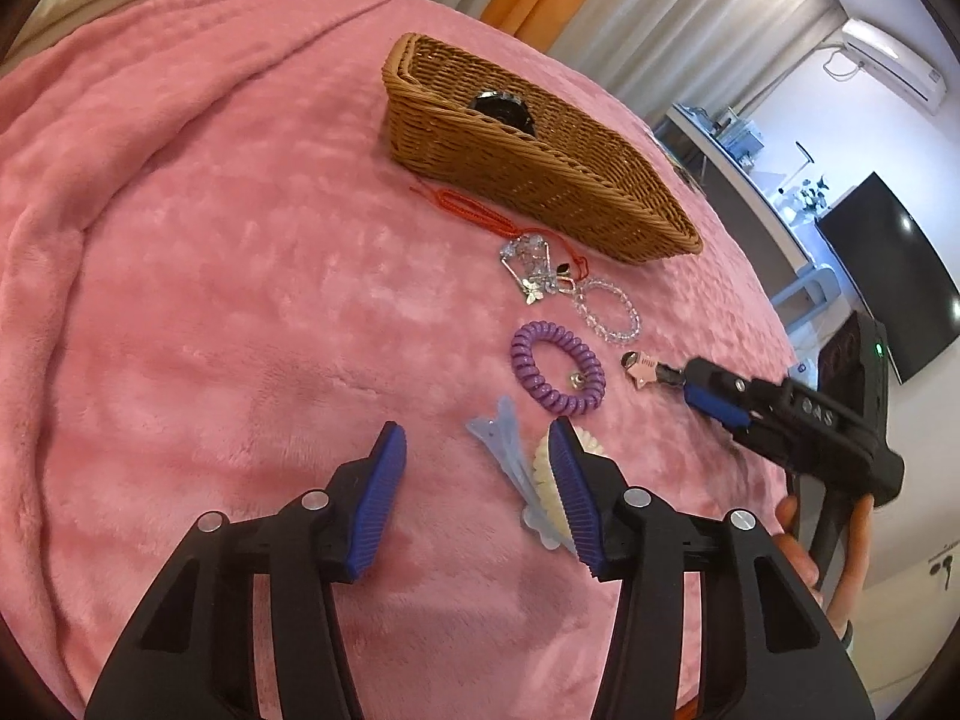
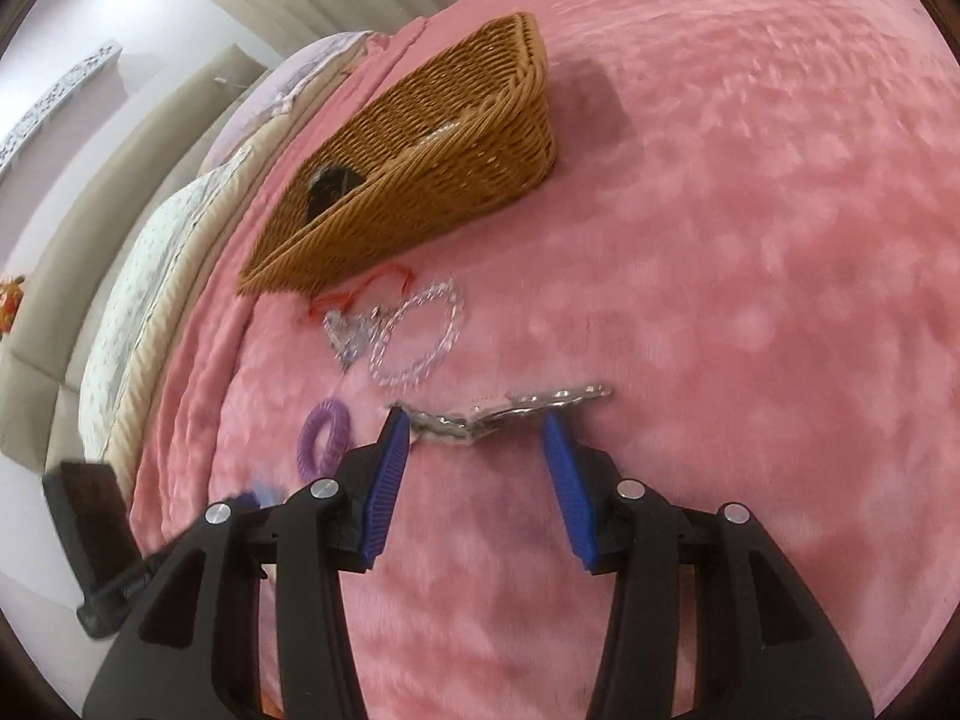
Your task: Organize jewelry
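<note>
Jewelry lies beside the basket point(image 1: 540, 180); both tools point(image 1: 474, 444) point(image 2: 477, 438) gape empty; no writing legible.

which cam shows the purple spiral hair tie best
The left wrist view: the purple spiral hair tie lies sharp and whole on the pink blanket, coils and small charm visible. The right wrist view shows it blurred, partly hidden behind the right gripper.

left tongs point(image 1: 477, 450): spread wide, low | right tongs point(image 2: 477, 450): spread wide, low
</note>
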### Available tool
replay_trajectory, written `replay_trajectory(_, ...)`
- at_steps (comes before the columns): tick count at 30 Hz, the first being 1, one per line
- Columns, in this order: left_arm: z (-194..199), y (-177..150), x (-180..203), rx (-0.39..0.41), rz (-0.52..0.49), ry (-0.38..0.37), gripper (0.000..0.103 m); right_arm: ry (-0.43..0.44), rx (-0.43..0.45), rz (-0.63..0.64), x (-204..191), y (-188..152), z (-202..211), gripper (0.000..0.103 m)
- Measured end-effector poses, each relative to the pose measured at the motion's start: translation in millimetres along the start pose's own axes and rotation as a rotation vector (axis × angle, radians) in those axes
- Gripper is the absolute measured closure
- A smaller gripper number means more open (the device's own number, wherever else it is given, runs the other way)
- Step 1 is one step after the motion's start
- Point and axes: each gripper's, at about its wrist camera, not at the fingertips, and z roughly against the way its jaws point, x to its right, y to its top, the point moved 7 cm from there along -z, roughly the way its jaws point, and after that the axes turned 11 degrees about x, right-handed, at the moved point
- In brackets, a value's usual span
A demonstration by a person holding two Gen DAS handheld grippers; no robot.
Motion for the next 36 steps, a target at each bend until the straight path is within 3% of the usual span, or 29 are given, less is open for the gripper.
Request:
replay_trajectory(8,-2,1,-1,0.004,-0.011,0.005,0.055,-0.024,0.020,-0.070,6,20,-13,0.060)
replay_trajectory(11,-5,2,-1,0.005,-0.011,0.009,0.055,-0.057,0.020,-0.043,5,25,-22,0.060)
replay_trajectory(13,-6,2,-1,0.007,-0.019,0.012,0.055,-0.111,0.013,0.038,-1,25,-27,0.080)
replay_trajectory(17,-5,3,-2,0.009,-0.016,0.002,0.055,-0.130,0.009,0.170,-10,21,-25,0.090)
replay_trajectory(23,-5,3,-1,0.007,-0.028,-0.002,0.056,-0.180,0.075,0.285,-1,23,12,0.093)
replay_trajectory(26,-5,2,-1,0.008,-0.022,-0.010,0.055,0.003,0.071,0.189,-3,23,34,0.094)
replay_trajectory(27,-5,1,-1,0.009,-0.018,-0.013,0.056,0.029,0.064,0.165,-3,23,38,0.094)
replay_trajectory(30,-5,-1,-1,0.011,-0.014,-0.011,0.056,-0.079,0.089,0.280,-6,19,37,0.094)
replay_trajectory(33,-2,-3,-1,0.012,-0.018,-0.013,0.056,0.086,0.104,0.197,-17,17,41,0.094)
replay_trajectory(36,0,-3,-2,0.009,-0.013,-0.024,0.056,0.174,0.169,0.186,-26,23,56,0.094)
